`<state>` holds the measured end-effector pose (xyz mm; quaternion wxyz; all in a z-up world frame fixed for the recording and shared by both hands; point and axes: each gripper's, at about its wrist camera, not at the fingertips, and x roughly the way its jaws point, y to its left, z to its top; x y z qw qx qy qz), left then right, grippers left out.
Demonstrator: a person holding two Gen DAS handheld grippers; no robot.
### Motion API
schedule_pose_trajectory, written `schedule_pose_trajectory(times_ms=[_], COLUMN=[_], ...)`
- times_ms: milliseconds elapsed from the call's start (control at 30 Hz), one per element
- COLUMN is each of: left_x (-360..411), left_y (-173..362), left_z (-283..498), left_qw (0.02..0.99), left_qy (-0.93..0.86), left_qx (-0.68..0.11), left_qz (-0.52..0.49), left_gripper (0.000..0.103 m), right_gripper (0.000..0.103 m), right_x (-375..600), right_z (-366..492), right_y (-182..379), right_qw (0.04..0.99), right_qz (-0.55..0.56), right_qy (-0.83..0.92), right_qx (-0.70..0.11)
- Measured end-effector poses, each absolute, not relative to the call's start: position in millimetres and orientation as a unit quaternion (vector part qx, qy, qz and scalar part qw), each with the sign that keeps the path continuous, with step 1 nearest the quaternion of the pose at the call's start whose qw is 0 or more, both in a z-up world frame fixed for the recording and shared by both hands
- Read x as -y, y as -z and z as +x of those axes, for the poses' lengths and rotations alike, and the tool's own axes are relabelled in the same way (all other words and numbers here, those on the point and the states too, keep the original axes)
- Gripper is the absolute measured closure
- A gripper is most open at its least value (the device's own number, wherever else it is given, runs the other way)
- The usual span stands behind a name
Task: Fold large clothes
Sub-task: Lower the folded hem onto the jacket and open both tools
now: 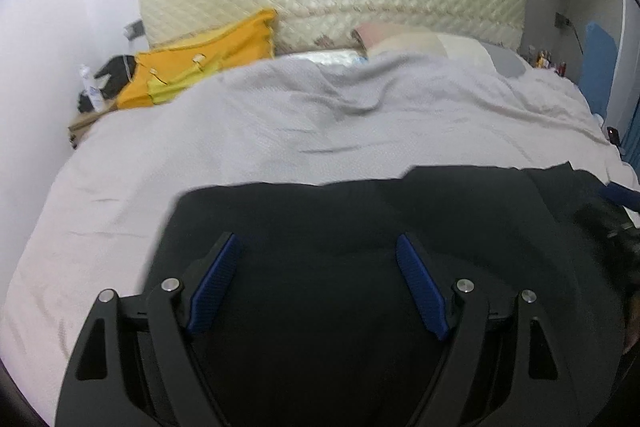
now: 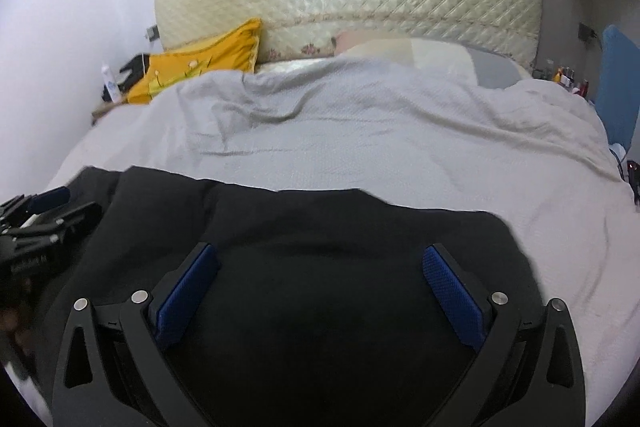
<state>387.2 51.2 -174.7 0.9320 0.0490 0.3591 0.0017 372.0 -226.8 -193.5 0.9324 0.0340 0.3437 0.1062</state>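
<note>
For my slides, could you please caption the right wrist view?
Open right gripper over a black garment on a grey bedspread.

The near part of the black garment [image 1: 360, 219] is cut off by the lower picture edge in both wrist views. The bed's [image 2: 400, 147] near edge is hidden beneath it. Small items [image 1: 548, 61] by the bed's far right corner are too small to be identified. The pillows [image 2: 400, 47] at the headboard are rendered blurred.
</note>
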Motion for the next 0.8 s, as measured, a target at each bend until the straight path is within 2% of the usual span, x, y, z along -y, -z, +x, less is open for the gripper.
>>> schedule_pose_trajectory(times_ms=[100,267,500,667,800], left_x=[-73,-90,-83,-82,-79], left_y=[177,198,210,197,153], left_z=[383,385,387,383,368], left_qw=[0.928,0.923,0.928,0.923,0.933], left_qy=[-0.017,-0.021,-0.012,-0.016,-0.012], left_qx=[-0.369,-0.384,-0.372,-0.383,-0.358], left_qz=[0.046,0.029,0.023,0.028,0.046], left_gripper=[0.022,0.022,0.020,0.019,0.019], right_gripper=[0.000,0.000,0.000,0.000,0.000], right_x=[252,271,267,275,283], right_z=[361,366,367,367,350], right_y=[191,219,243,236,202], right_qw=[0.937,0.928,0.939,0.929,0.935], right_qz=[0.039,0.046,0.059,0.076,0.081], right_qy=[-0.082,-0.072,-0.067,-0.069,-0.072], right_qx=[-0.336,-0.363,-0.333,-0.356,-0.339])
